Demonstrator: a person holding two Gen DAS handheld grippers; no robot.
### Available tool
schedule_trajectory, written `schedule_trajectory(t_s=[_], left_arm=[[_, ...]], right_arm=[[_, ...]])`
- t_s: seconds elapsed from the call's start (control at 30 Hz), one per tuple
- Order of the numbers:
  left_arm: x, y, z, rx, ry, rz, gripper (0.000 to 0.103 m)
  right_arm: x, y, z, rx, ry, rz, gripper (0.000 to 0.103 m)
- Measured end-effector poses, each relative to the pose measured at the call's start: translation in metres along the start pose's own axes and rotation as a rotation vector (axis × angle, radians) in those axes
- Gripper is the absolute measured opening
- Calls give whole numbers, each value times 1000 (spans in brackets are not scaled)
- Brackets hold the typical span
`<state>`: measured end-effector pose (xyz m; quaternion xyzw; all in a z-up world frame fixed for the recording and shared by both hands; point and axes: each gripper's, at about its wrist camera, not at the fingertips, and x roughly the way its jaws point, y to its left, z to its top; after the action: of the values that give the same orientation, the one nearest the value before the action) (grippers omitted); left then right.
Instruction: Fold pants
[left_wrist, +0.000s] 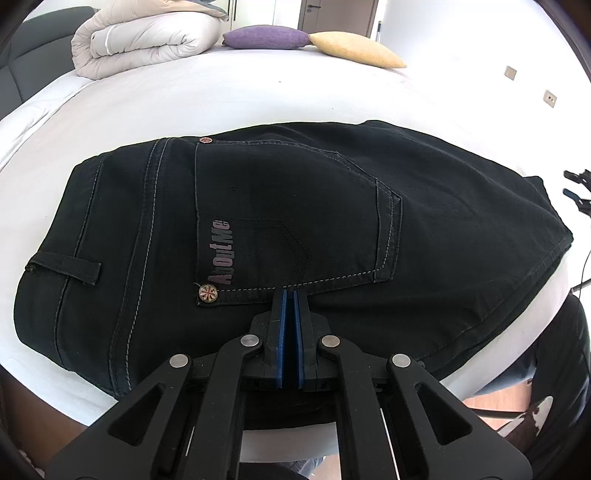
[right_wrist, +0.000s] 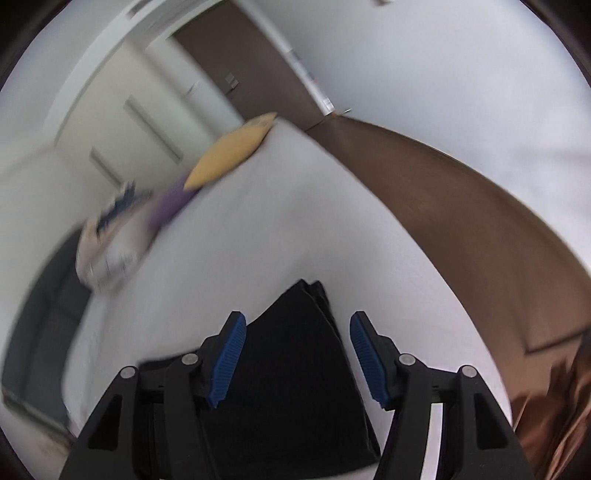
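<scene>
The right wrist view is smeared with blur, so the purple cushion (right_wrist: 171, 206) and the rolled duvet (right_wrist: 110, 258) beyond the pants are reduced to streaks there; only the yellow cushion (right_wrist: 225, 158) is read with any ease. In that view the pants (right_wrist: 291, 369) are cut off by the gripper's black frame on both sides, and their near edge is hidden beneath it. In the left wrist view the near edge of the pants (left_wrist: 295, 206) is likewise covered by the gripper's linkage, and whether cloth is caught between the blue pads cannot be made out.

The dark pants are laid folded on the white bed (left_wrist: 229, 99), back pocket upward, with pale stitching, a printed "AboutMe" label (left_wrist: 220, 256) and a flag-patterned rivet (left_wrist: 208, 294) at the pocket corner. The waistband and a belt loop are seen toward the left of the pants.

The left gripper (left_wrist: 290, 295) is held low over the near side of the pants, pointing across them, its tips at the lower seam of the pocket and its pads pressed together. The right gripper (right_wrist: 297, 325) is held above one end of the pants, angled downward, its fingers spread wide with nothing between them but the cloth below. In the left view its tips (left_wrist: 576, 188) are glimpsed just past the right end of the pants.

Beyond the pants, at the far side of the bed, the duvet (left_wrist: 147, 37), purple cushion (left_wrist: 266, 37) and yellow cushion (left_wrist: 354, 50) are lined up.
</scene>
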<state>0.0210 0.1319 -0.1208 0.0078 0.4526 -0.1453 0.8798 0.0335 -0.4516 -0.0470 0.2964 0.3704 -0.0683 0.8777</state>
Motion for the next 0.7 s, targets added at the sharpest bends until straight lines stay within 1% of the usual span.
schedule_trajectory(t_s=[0.03,0.1,0.23,0.27,0.33,0.4,0.43,0.53,0.6,0.7], left_arm=[[0,0,0,1,2,1,3],[0,-1,1,4,4,1,3],[-1,-1,2,3,6,-4,3],[-1,-1,2,3,6,-3,3],[0,-2,3,3,5,-1,3],[1,-2,3,1,5,-1,3],[2,-2,3,2,5,1,3],[2,-3,4,3,5,3,3],[2,-3,4,4,4,3,3],[3,-4,4,3,3,4,3]], right_arm=[[11,3,6,-24,22,-11,61],[31,5,15,-62,52,-80,61],[55,3,24,-116,97,-110,61],[59,2,23,-121,108,-113,59],[67,-1,20,-140,142,-119,48],[73,-7,17,-167,178,-132,31],[75,-5,13,-187,189,-138,30],[77,-1,8,-224,185,-161,25],[75,-2,7,-226,166,-182,8],[72,-5,6,-216,140,-199,3]])
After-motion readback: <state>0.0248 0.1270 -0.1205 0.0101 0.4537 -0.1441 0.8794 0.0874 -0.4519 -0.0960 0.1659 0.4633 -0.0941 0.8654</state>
